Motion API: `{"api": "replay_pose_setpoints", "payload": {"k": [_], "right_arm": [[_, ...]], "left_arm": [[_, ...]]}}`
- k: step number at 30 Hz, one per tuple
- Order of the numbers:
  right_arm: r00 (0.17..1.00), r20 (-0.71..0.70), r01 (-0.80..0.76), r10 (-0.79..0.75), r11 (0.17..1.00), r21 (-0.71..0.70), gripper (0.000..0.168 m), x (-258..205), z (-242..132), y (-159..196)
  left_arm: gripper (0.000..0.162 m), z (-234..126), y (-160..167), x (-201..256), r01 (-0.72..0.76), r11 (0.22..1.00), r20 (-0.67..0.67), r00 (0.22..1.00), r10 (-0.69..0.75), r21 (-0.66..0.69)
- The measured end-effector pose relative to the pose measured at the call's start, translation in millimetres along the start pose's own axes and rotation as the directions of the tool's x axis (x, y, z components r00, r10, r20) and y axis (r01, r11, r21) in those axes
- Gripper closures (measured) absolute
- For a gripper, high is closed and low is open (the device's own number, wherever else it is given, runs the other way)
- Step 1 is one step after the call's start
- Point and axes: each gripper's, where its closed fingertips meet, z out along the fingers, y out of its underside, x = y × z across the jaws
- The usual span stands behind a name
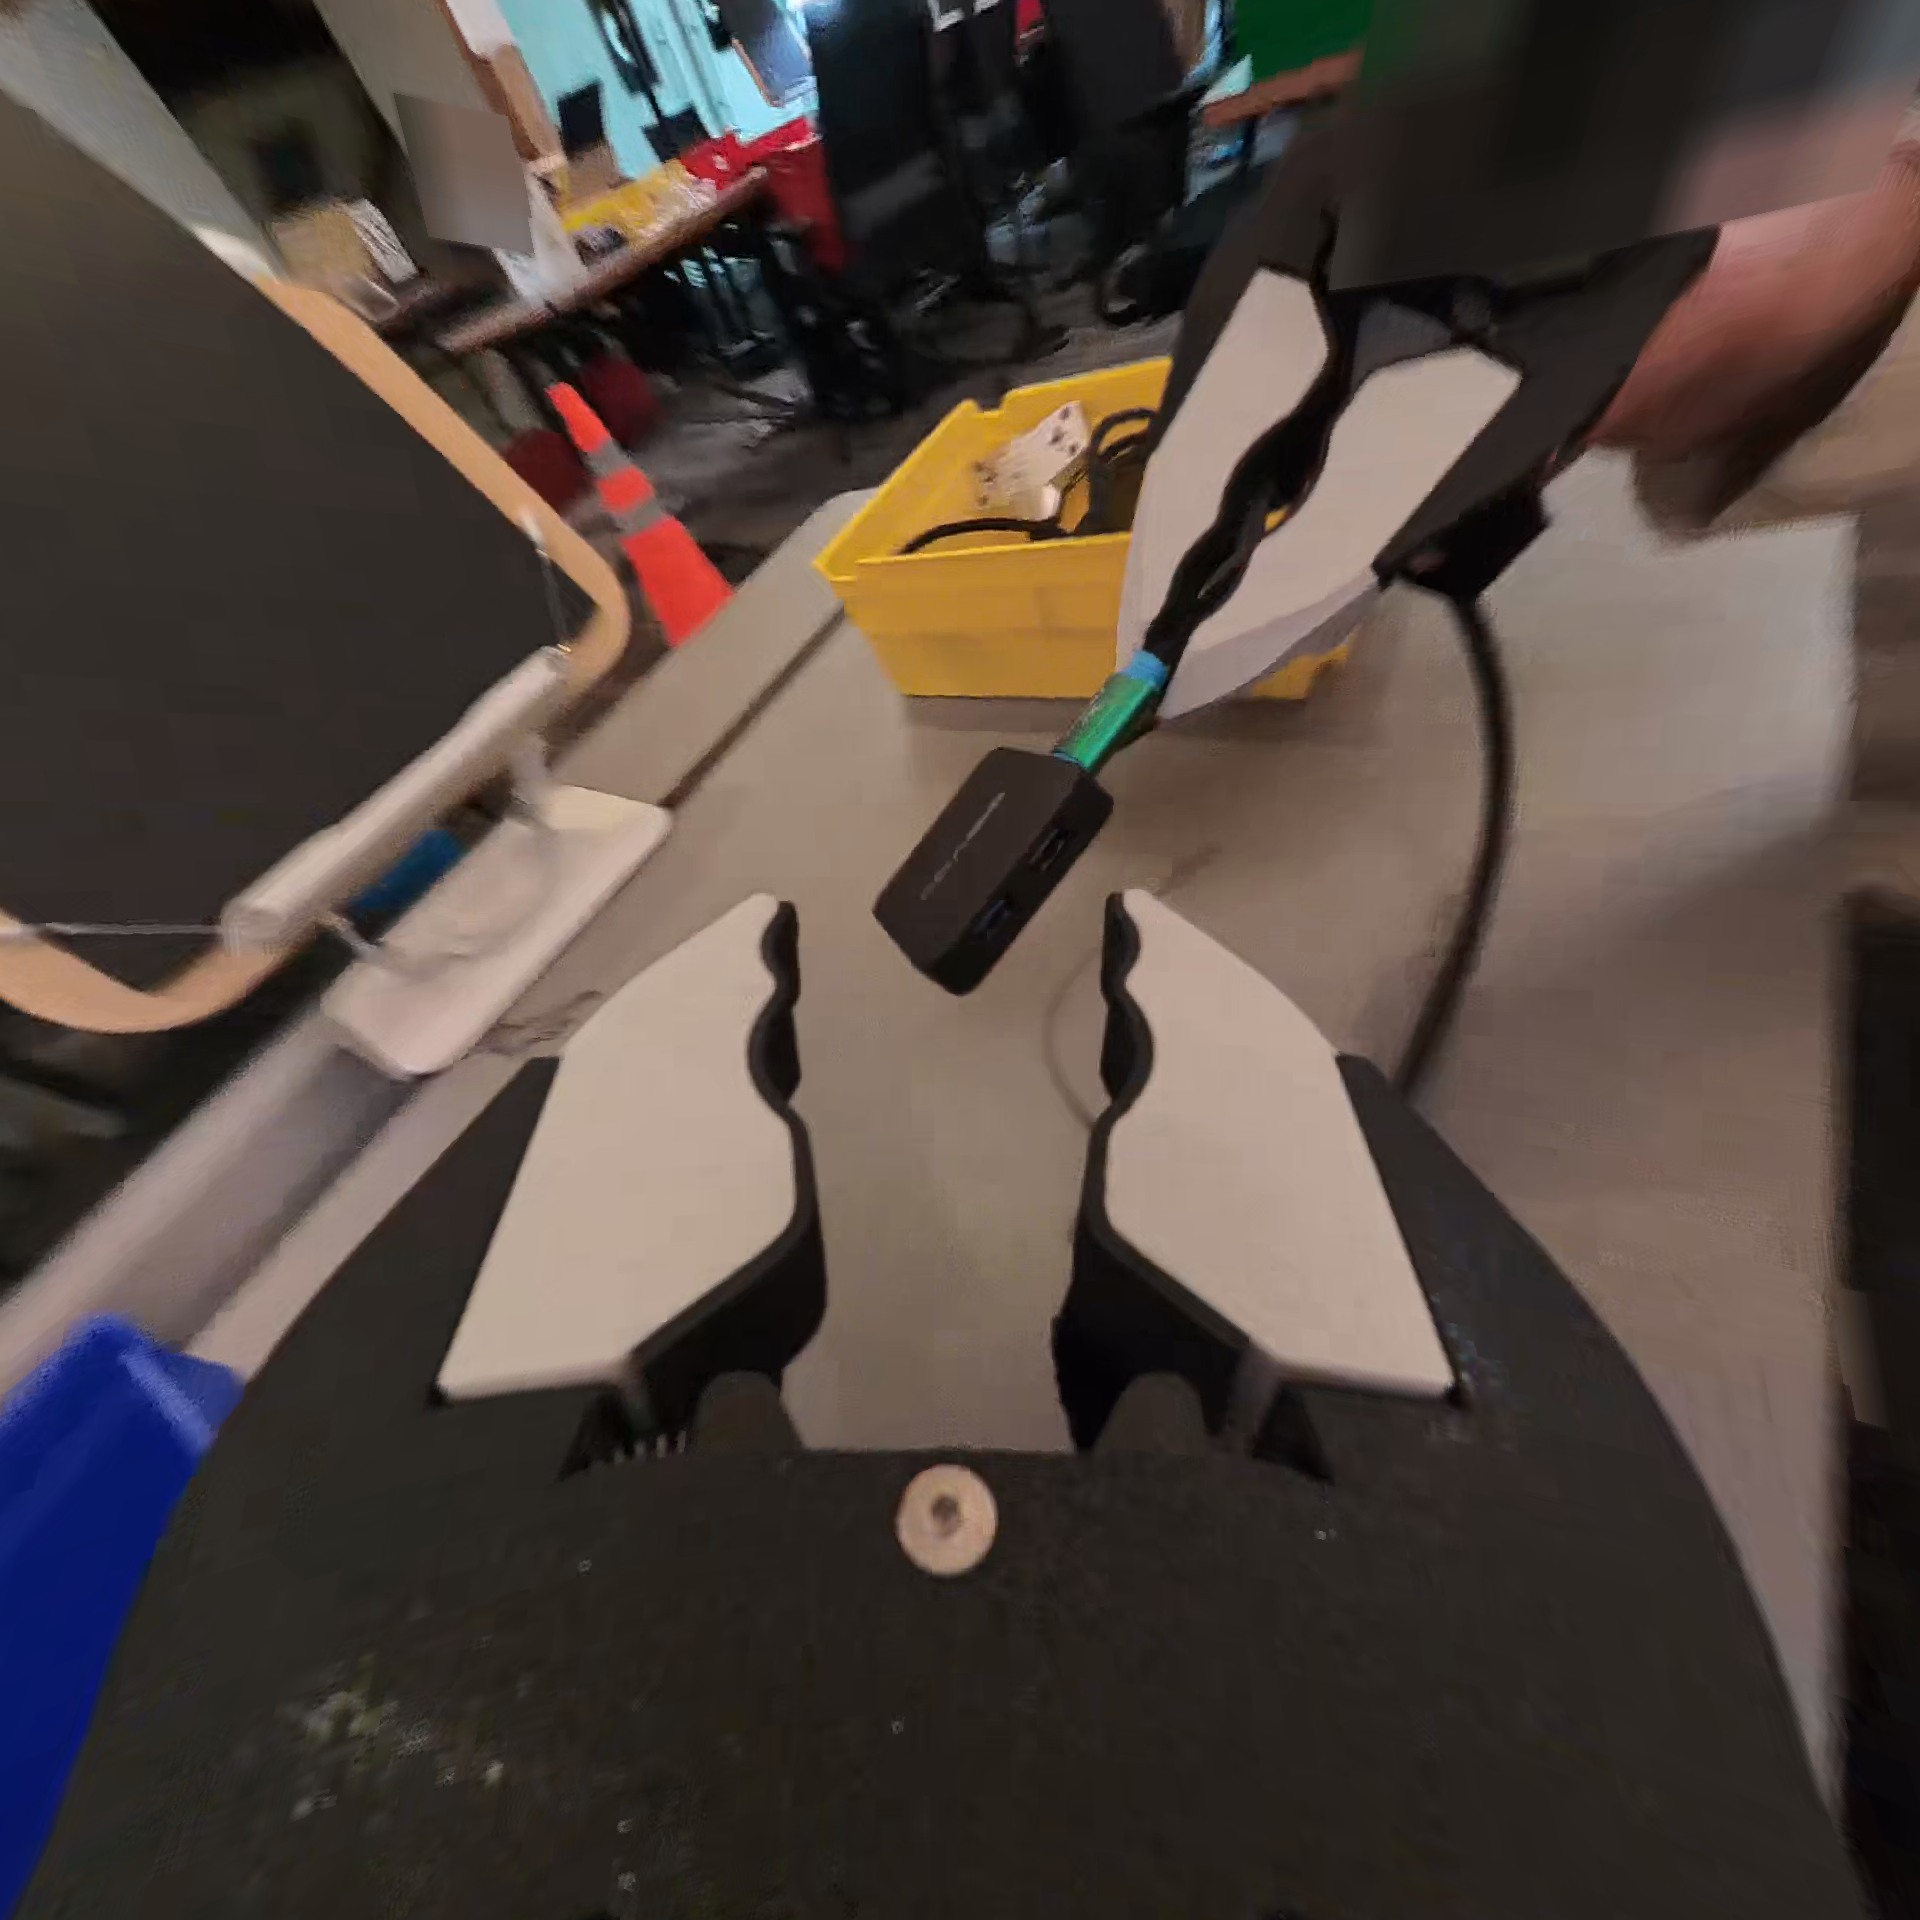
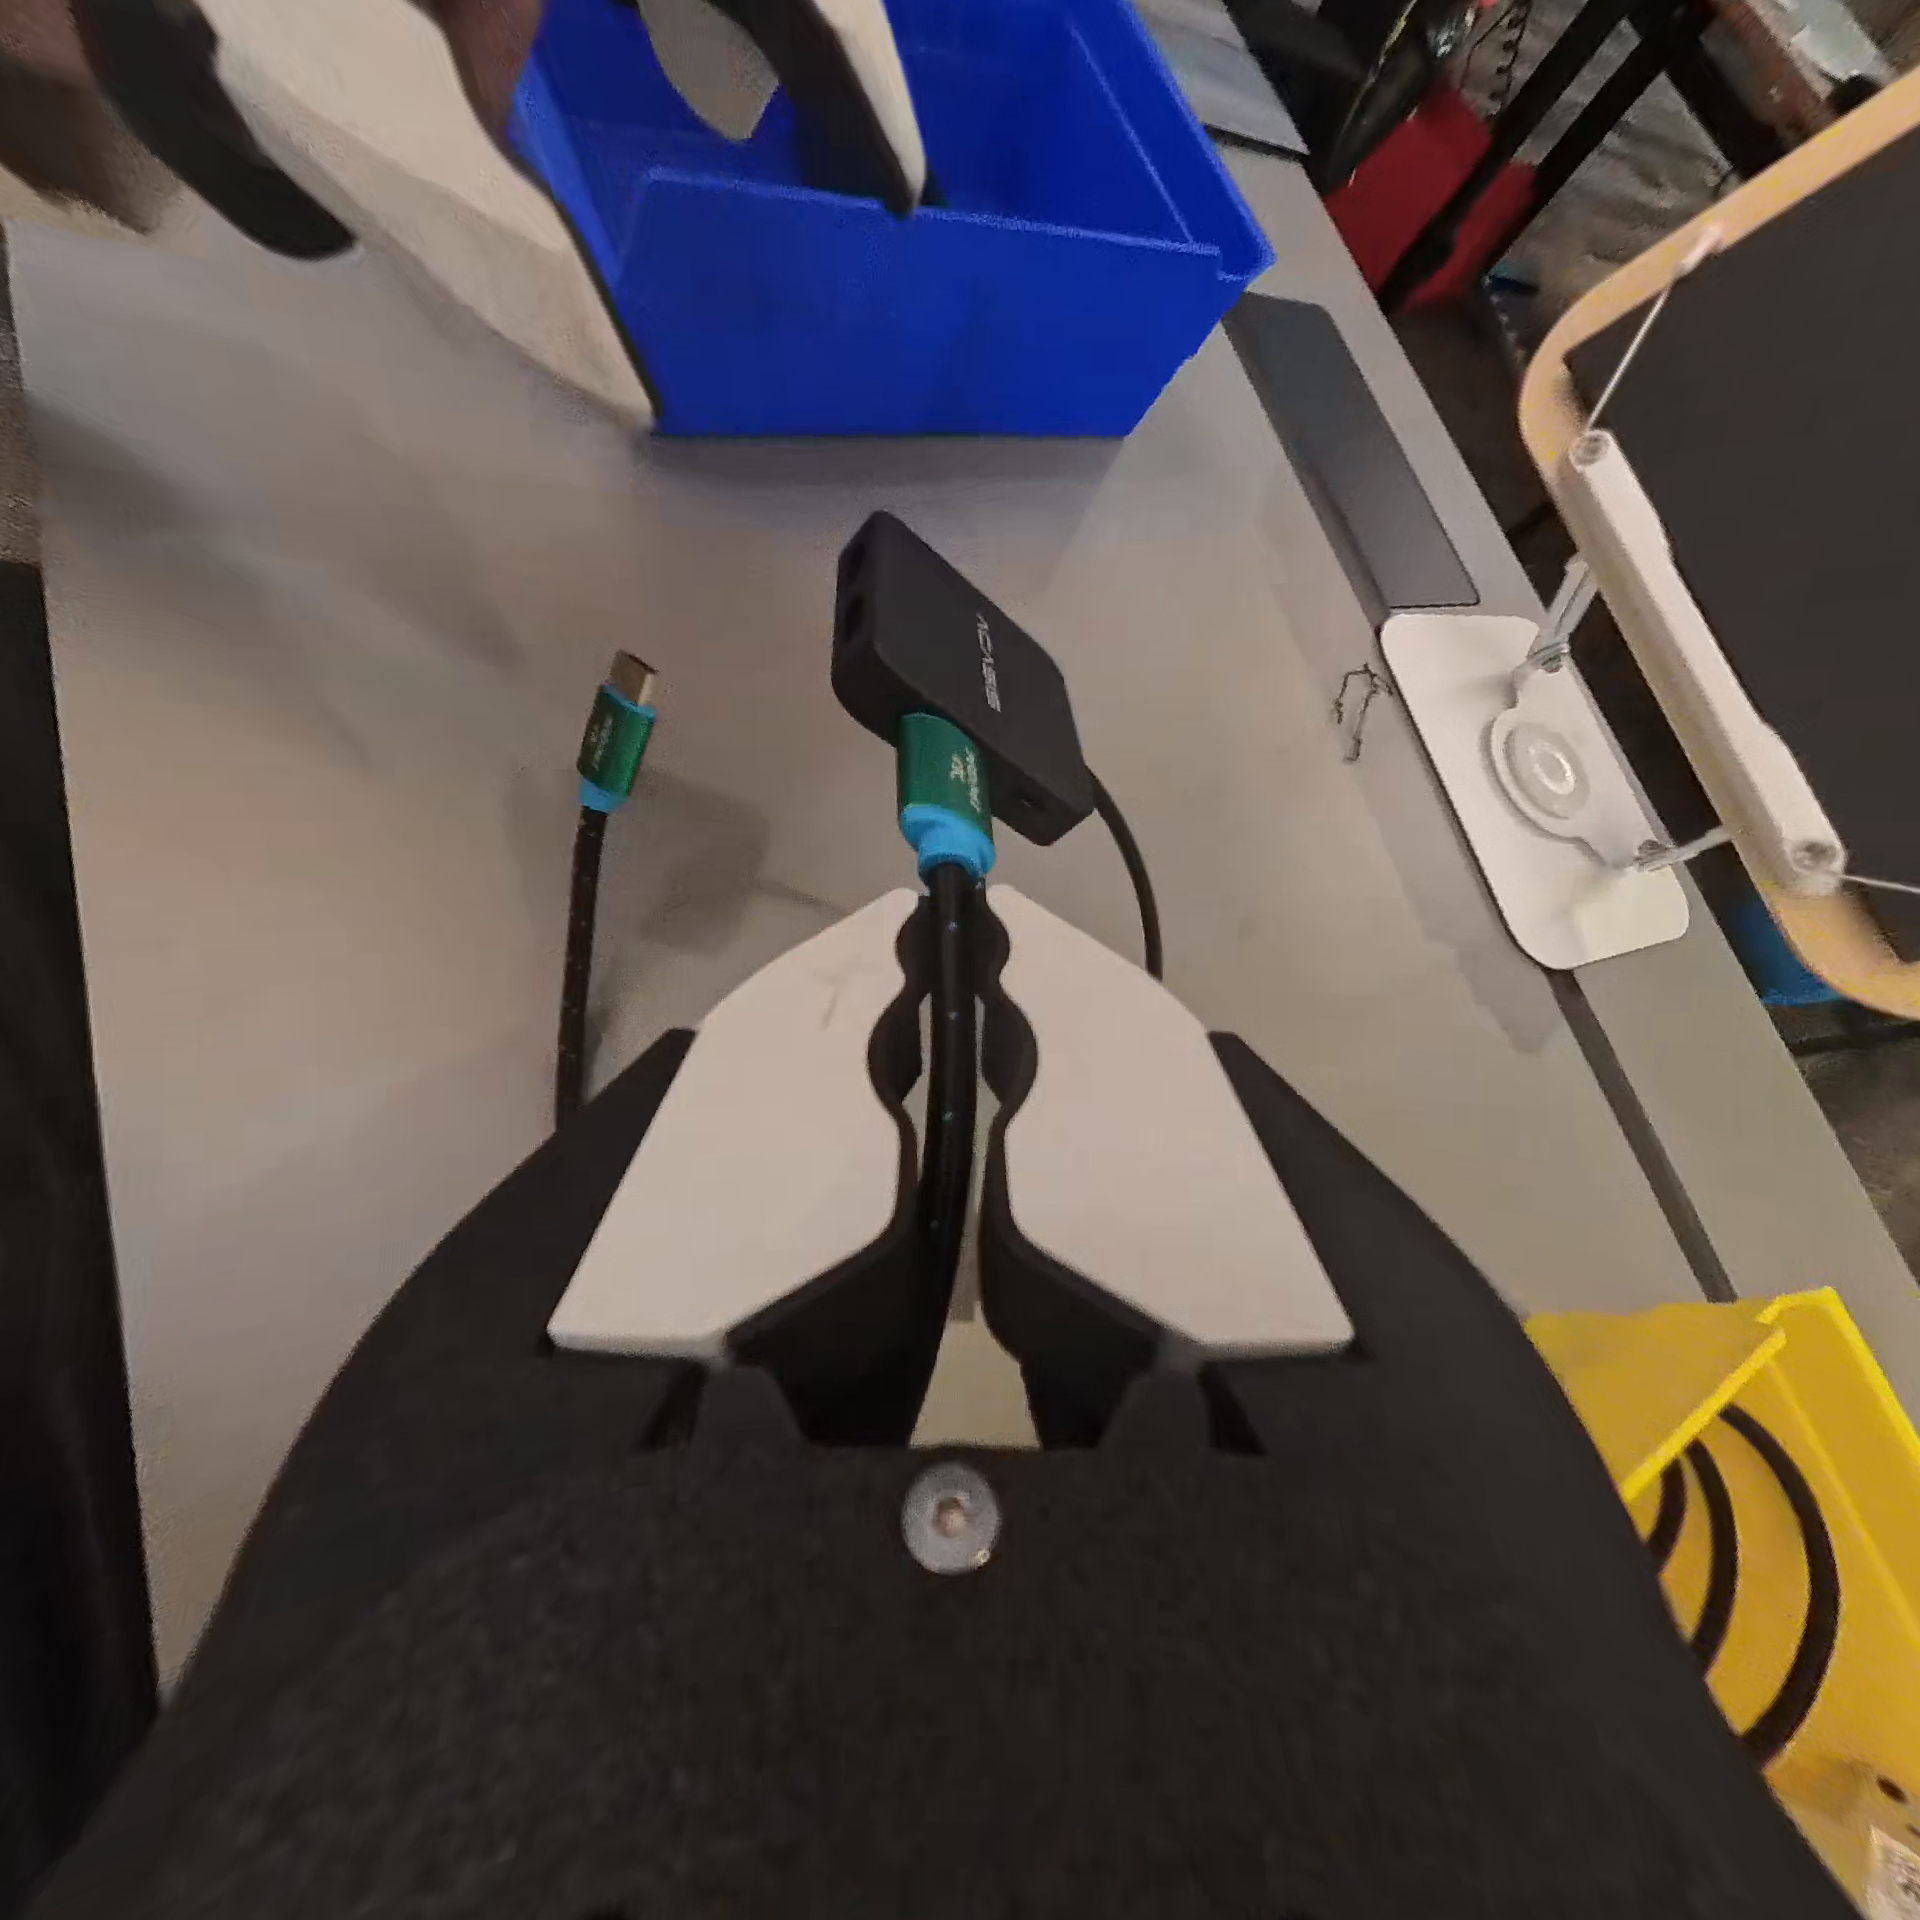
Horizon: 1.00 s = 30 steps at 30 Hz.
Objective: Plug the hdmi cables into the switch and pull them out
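Switch [image 2: 961, 681] hangs off the plugged HDMI cable [image 2: 951, 1049], small black box, centre of the right wrist view, looks lifted clear of the grey table [image 2: 312, 935] (hard to be sure it isn't grazing it). Right gripper [image 2: 951, 914] is clenched on that cable just behind the green-and-blue plug [image 2: 940, 795], which is seated in the switch's near end. Long axis of plug and switch runs straight out from the right fingers, tilting toward upper left of that frame.

Left gripper [image 1: 945, 925] is released, fingers spread wide, nothing between them. In the left wrist view the switch [image 1: 992, 868] sits just beyond the fingertips, a touch right of centre, its free end w/ open ports pointing down at the gap. So left is the nearer free hand; judging by that, the next move is left closing across the switch body so right can pull along the cable axis.

Second cable's plug [image 2: 618, 732] lies loose on the table, centre-left in the right view, well apart from the switch. Blue bin [image 2: 894, 312] upper centre, yellow bin [image 1: 997, 613] behind in the left view.
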Motion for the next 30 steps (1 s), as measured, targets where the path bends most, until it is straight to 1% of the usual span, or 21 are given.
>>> {"api": "replay_pose_setpoints", "payload": {"k": [1, 2, 4, 6, 8, 13, 17, 19, 20, 21, 22, 26, 28, 30], "right_arm": [[1.000, 0.019, -0.008, 0.009, 1.000, -0.006, 0.162, -2, 4, -2], [0.999, 0.034, -0.012, 0.012, 1.000, -0.011, 0.162, -4, 6, -4], [0.999, 0.030, -0.017, 0.019, 0.999, -0.036, 0.162, -2, 9, -5], [0.999, 0.040, -0.011, 0.014, 0.998, -0.067, 0.162, -3, 10, -6], [0.998, 0.060, -0.004, 0.008, 0.997, -0.074, 0.162, -8, 10, -8], [0.996, 0.088, 0.020, -0.015, 0.998, -0.064, 0.162, -20, 12, -13], [0.992, 0.122, 0.033, -0.027, 0.998, -0.047, 0.162, -30, 12, -14], [0.989, 0.141, 0.038, -0.034, 0.999, -0.024, 0.162, -35, 13, -17], [0.988, 0.148, 0.040, -0.037, 0.999, -0.022, 0.162, -37, 13, -18], [0.987, 0.157, 0.052, -0.046, 0.998, -0.039, 0.162, -39, 14, -15], [0.986, 0.152, 0.072, -0.063, 0.996, -0.051, 0.162, -40, 15, -13], [0.982, 0.120, 0.150, -0.145, 0.988, -0.036, 0.162, -42, 15, -11], [0.977, 0.101, 0.184, -0.189, 0.981, 0.058, 0.148, -44, 10, -22], [0.974, 0.081, 0.201, -0.214, 0.970, 0.138, 0.142, -44, 3, -31]], "left_arm": [[0.112, 4, 5, 0, -0.087, 0.996, 0.048, 0.995, 0.089, -0.030], [0.113, 8, 13, -1, -0.178, 0.981, 0.093, 0.978, 0.185, -0.079], [0.117, 12, 28, -6, -0.328, 0.921, 0.177, 0.914, 0.365, -0.209], [0.123, 17, 34, -4, -0.454, 0.845, 0.199, 0.834, 0.514, -0.282], [0.125, 22, 36, 5, -0.524, 0.794, 0.178, 0.788, 0.589, -0.308], [0.125, 32, 34, 13, -0.540, 0.784, 0.145, 0.787, 0.599, -0.307], [0.121, 34, 38, 22, -0.534, 0.798, 0.099, 0.811, 0.577, -0.279], [0.127, 35, 39, 25, -0.555, 0.789, 0.100, 0.798, 0.595, -0.265], [0.139, 35, 40, 26, -0.579, 0.771, 0.103, 0.778, 0.620, -0.265], [0.147, 36, 42, 26, -0.604, 0.751, 0.102, 0.757, 0.645, -0.266], [0.147, 36, 43, 25, -0.616, 0.739, 0.109, 0.743, 0.660, -0.273], [0.148, 36, 43, 24, -0.627, 0.732, 0.133, 0.728, 0.672, -0.266], [0.148, 36, 44, 22, -0.644, 0.715, 0.141, 0.709, 0.691, -0.272], [0.148, 35, 42, 20, -0.653, 0.707, 0.164, 0.692, 0.703, -0.272]]}}
